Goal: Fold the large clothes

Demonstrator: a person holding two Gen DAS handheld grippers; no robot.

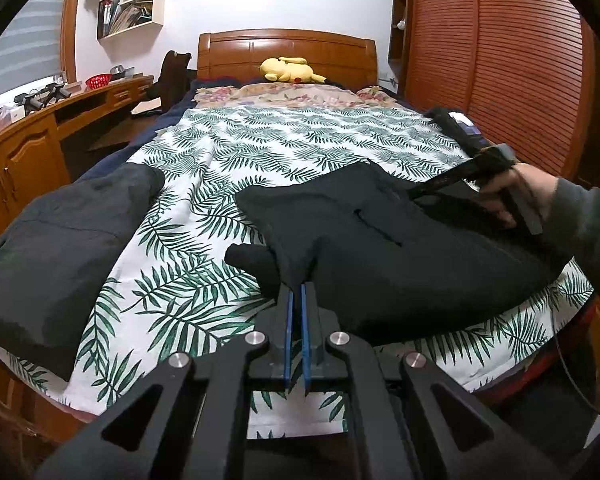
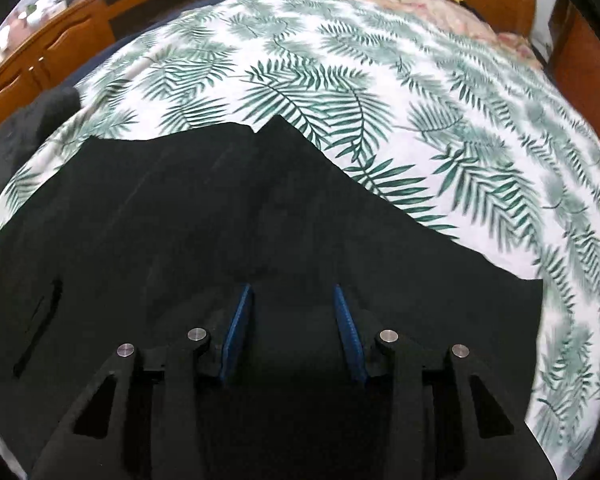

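A: A bedroom: one bed under a leaf-print sheet, a wooden headboard at upper centre, one yellow plush toy beneath it.

B: And the jaws?

A: The left gripper, at lower centre, is pinched tight on a fold of the black garment. The right gripper stands partly open above the same cloth, its two blue pads apart; whether they touch it I cannot tell.

B: How many garments?

A: Two. The black one lies at centre right; a dark grey jacket lies at the left edge, well apart. One hand holds the right gripper's handle at the right.
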